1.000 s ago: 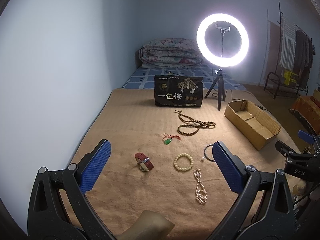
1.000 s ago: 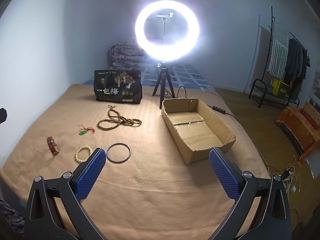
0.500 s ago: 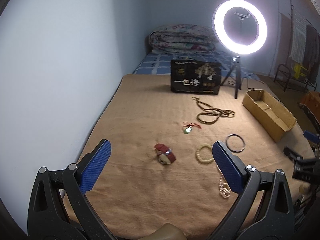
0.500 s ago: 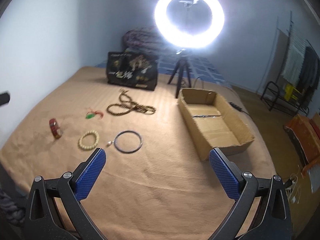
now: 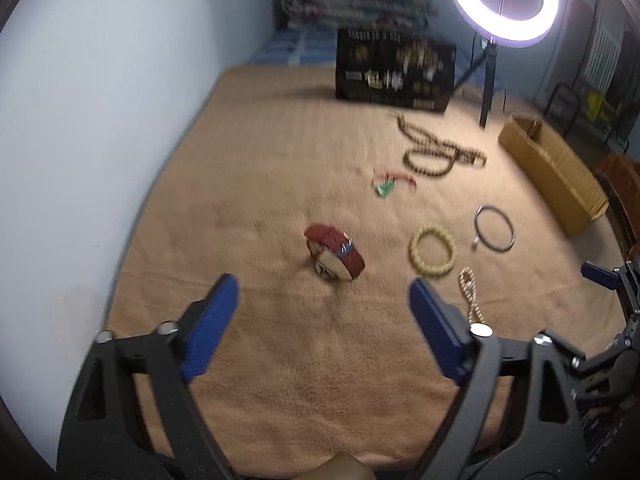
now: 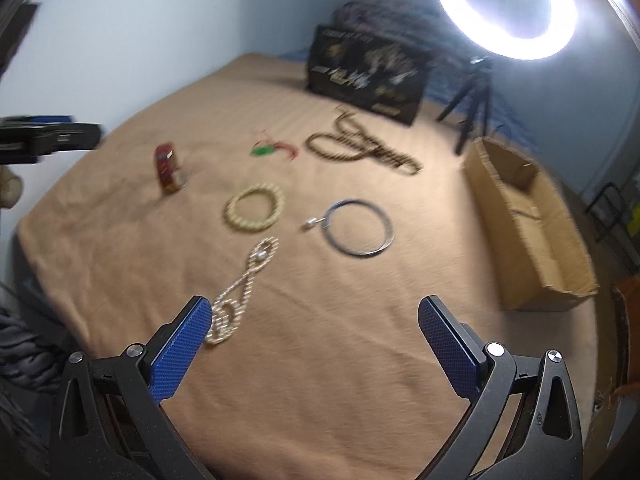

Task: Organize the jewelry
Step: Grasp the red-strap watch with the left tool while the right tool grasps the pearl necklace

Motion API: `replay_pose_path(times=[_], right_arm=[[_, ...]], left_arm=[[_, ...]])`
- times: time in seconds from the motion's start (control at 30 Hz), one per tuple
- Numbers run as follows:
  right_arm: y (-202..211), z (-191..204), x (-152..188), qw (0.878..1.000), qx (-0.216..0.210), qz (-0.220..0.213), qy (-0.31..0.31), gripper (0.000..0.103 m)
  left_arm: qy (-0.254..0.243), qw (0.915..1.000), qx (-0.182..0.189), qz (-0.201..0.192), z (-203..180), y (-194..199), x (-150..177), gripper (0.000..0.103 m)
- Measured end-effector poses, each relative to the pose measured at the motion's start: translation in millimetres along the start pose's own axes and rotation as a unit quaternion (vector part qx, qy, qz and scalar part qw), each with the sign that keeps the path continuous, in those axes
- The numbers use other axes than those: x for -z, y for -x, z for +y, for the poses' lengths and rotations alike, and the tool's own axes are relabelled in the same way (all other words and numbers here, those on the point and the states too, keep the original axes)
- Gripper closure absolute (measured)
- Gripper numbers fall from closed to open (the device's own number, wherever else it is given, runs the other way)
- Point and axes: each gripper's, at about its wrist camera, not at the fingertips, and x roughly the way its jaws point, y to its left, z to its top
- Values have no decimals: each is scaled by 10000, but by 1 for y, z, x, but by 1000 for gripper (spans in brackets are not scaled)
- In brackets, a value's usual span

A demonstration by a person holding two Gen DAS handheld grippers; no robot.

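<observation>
A tan blanket (image 5: 280, 360) covers the bed in front of you, with a pale blue wall along its left edge and the jewelry spread over its middle and right side.

Your left gripper (image 5: 322, 300) hangs over the near part of the blanket, its blue pads apart with nothing between them; its jaws have just been closing a little. Just beyond its tips, standing on edge, is the red-strap watch (image 5: 335, 257). Your right gripper (image 6: 314, 316) is spread wide and empty too, over bare blanket near the front edge. The pearl necklace (image 6: 244, 288) lies just beside its left finger (image 6: 180, 352), its near end partly hidden by the pad, so you cannot tell whether they touch.

Past the necklace sits the cream bead bracelet (image 6: 254, 208), and to its right, apart from it, the thin dark metal bangle (image 6: 358, 228) with a small clasp. Farther back lies the green pendant on a red cord (image 6: 268, 148), blurred, and beyond it, toward the right, the long brown bead strand (image 6: 360, 146) lies in loops.

The open cardboard box (image 6: 528, 216) runs along the blanket's right edge. At the far edge stand a black printed package (image 6: 368, 72) and a lit ring light (image 6: 506, 4) on a tripod, with folded bedding (image 5: 352, 0) behind them against the wall.
</observation>
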Motion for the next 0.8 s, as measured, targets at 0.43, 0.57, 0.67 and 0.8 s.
replay_pose_path(times=[0.43, 0.57, 0.67, 0.8], right_arm=[[-47, 22, 9, 9959, -526, 708, -206, 17], [-61, 26, 10, 9947, -547, 846, -196, 18], [-67, 33, 9, 9943, -574, 887, -113, 22], [-72, 45, 9, 9944, -454, 919, 256, 31]], left_arm=[[599, 9970, 100, 471, -5, -55, -24, 24], [729, 9955, 133, 587, -6, -67, -31, 24], [751, 9951, 88, 638, -6, -75, -33, 24], [844, 9935, 105, 754, -1, -85, -34, 24]])
